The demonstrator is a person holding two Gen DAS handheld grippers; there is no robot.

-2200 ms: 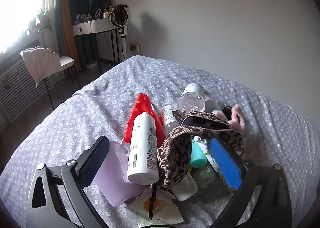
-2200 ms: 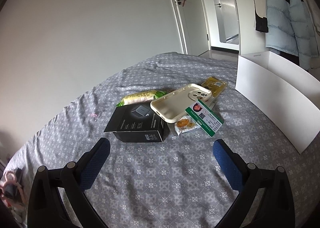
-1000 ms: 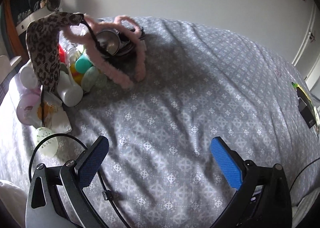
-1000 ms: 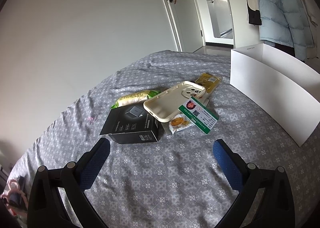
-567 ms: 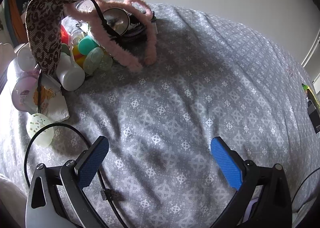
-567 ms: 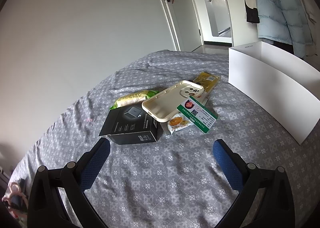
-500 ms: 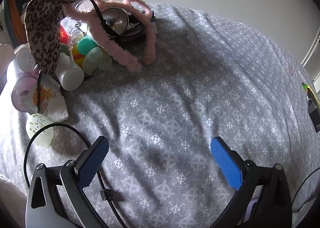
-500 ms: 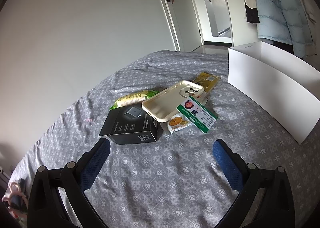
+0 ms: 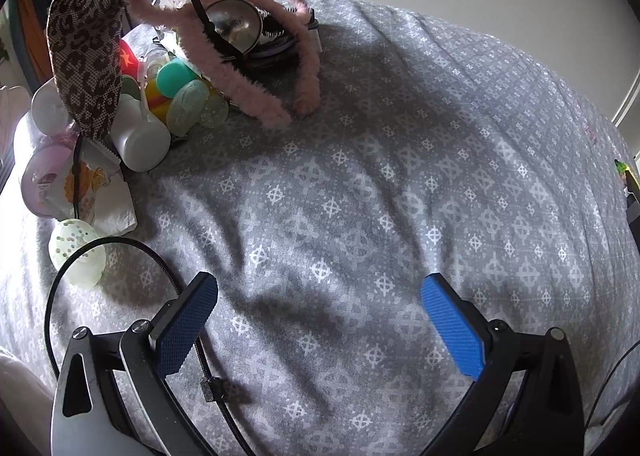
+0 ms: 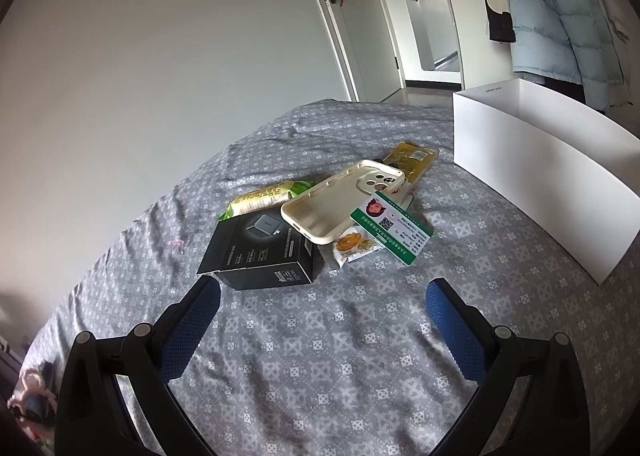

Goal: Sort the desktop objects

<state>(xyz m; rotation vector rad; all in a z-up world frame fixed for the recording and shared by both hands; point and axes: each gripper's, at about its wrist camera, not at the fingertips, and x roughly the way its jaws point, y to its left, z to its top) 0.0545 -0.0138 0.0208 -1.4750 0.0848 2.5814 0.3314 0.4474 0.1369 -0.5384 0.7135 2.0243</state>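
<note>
In the left wrist view my left gripper is open and empty over bare grey bedspread. A pile lies at the upper left: a leopard-print headband, a pink fuzzy headband, white bottles, a teal egg and a snack packet. In the right wrist view my right gripper is open and empty, just short of a black box, a cream phone case, a green ID card and a green snack bar.
A tall white open box stands at the right of the bed. A black cable loops beside my left finger, next to a speckled egg. A yellow packet lies behind the phone case. Doors and hanging jackets stand beyond.
The left gripper swung right from right over the pile to bare bedspread, leaving the pile at upper left, then held nearly still. The right gripper edged slightly toward the black box.
</note>
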